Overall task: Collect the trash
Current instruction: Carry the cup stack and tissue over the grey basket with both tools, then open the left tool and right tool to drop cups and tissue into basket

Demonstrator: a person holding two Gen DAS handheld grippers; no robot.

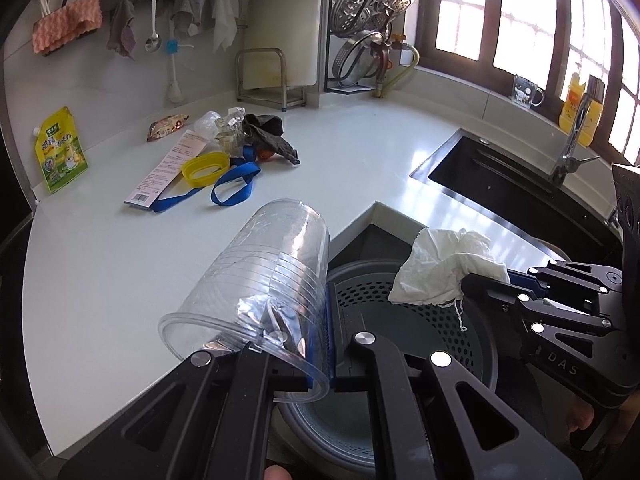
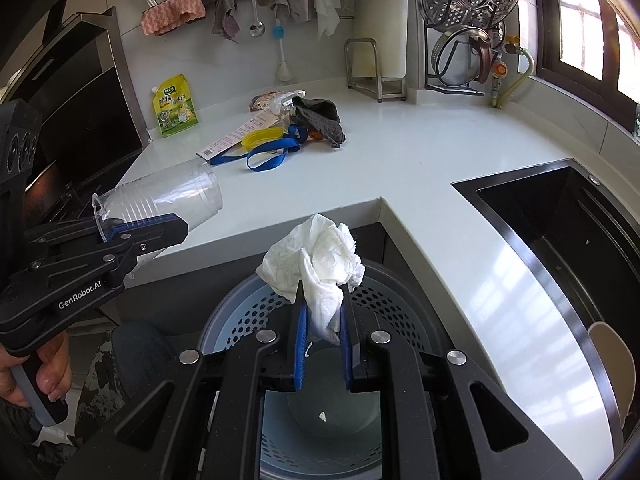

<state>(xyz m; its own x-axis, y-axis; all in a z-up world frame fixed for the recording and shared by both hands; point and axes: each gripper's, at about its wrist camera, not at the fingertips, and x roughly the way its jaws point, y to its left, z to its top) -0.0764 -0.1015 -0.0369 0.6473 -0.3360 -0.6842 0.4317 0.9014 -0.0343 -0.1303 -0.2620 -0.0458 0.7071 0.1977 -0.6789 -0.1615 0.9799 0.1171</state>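
Observation:
My left gripper (image 1: 322, 294) is shut on the wall of a clear plastic cup (image 1: 264, 276), which lies tilted with its rim toward me. The cup hangs over the counter edge beside a perforated grey bin (image 1: 424, 300). My right gripper (image 2: 322, 292) is shut on a crumpled white paper towel (image 2: 320, 256), held above the same bin (image 2: 248, 308). The right wrist view shows the left gripper (image 2: 176, 226) with the cup (image 2: 172, 196) at left. The left wrist view shows the right gripper (image 1: 474, 284) and the towel (image 1: 440, 268) at right.
A pile lies on the white counter (image 1: 120, 280): a yellow ring lid (image 1: 205, 166), a blue strap (image 1: 234, 188), a paper slip (image 1: 168, 168), a dark cloth (image 1: 268, 136), a snack wrapper (image 1: 166, 126). A yellow pouch (image 1: 60, 152) leans at the wall. The sink (image 2: 560, 224) is at right.

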